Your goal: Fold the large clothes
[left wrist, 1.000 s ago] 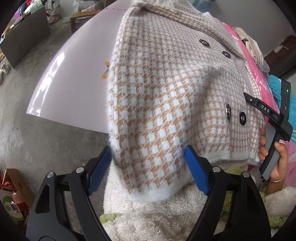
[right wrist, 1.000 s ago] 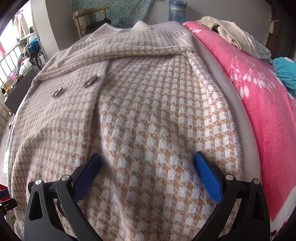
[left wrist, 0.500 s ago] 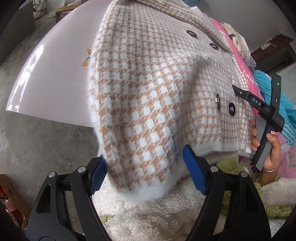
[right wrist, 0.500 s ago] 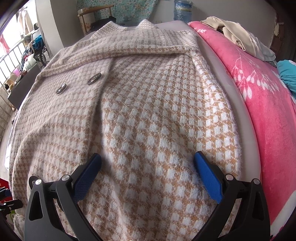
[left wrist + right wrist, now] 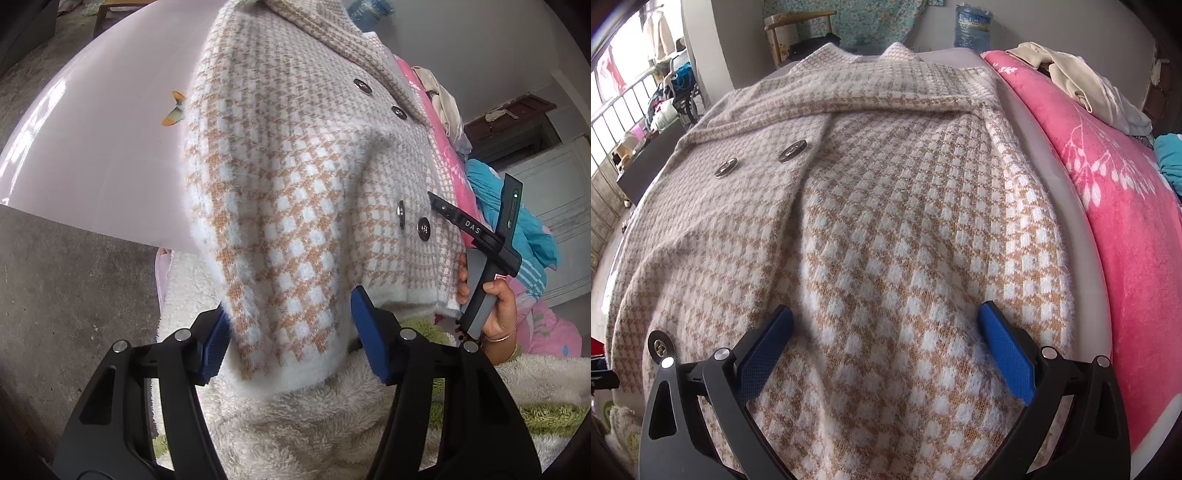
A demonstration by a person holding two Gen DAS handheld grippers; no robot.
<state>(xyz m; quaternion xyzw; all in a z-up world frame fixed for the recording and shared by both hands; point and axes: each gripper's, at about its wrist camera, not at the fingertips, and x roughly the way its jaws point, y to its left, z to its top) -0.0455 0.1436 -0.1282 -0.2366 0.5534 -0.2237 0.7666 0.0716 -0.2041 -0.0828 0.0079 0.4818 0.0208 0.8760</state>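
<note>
Pale table [image 5: 92, 147] under checked coat [image 5: 280, 177], tools agape

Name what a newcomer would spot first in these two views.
The tan-and-white checked coat fills both views, spread on a pale table, dark buttons down its front. The left tool straddles the hem, open, while the right tool sits open over the coat. A pink blanket runs along the right.
</note>
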